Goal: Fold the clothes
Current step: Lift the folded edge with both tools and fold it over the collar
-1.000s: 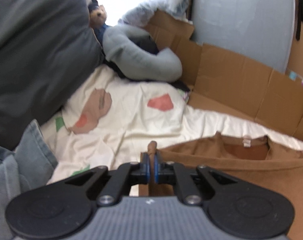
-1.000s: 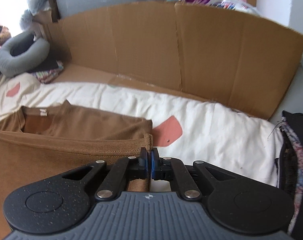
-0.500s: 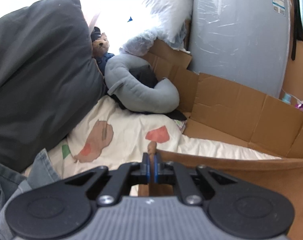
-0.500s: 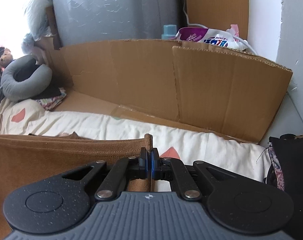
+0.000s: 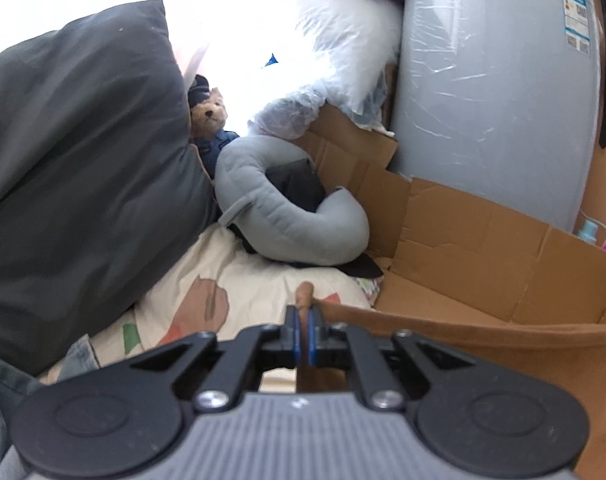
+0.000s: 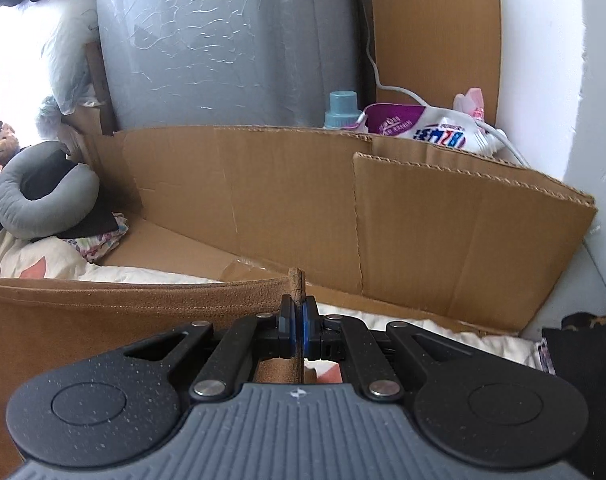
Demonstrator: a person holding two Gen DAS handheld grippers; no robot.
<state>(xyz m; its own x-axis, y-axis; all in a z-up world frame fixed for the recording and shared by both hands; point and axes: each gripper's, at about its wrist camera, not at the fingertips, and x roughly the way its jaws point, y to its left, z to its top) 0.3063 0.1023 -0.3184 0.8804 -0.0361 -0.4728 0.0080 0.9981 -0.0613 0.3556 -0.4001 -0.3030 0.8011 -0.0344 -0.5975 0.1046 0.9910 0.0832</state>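
Note:
A brown shirt (image 5: 483, 344) hangs stretched between both grippers above the cream patterned bedsheet (image 5: 239, 292). My left gripper (image 5: 302, 320) is shut on one corner of its lifted edge, a nub of cloth poking up between the blue pads. In the right wrist view the same brown shirt (image 6: 103, 320) spreads to the left, and my right gripper (image 6: 297, 316) is shut on its other corner. The taut edge runs level between the two grips. The shirt's lower part is hidden behind the gripper bodies.
A dark grey pillow (image 5: 83, 168) fills the left. A grey neck pillow (image 5: 287, 216) and a teddy bear (image 5: 209, 116) lie at the bed's head. Cardboard panels (image 6: 343, 208) line the far side, with a wrapped grey mattress (image 6: 223, 44), a bottle (image 6: 341, 110) and a detergent bag (image 6: 431, 128) behind.
Both grippers have risen with the brown shirt. Its collar and front, seen lying on the sheet before, now hang hidden behind the lifted taut edge.

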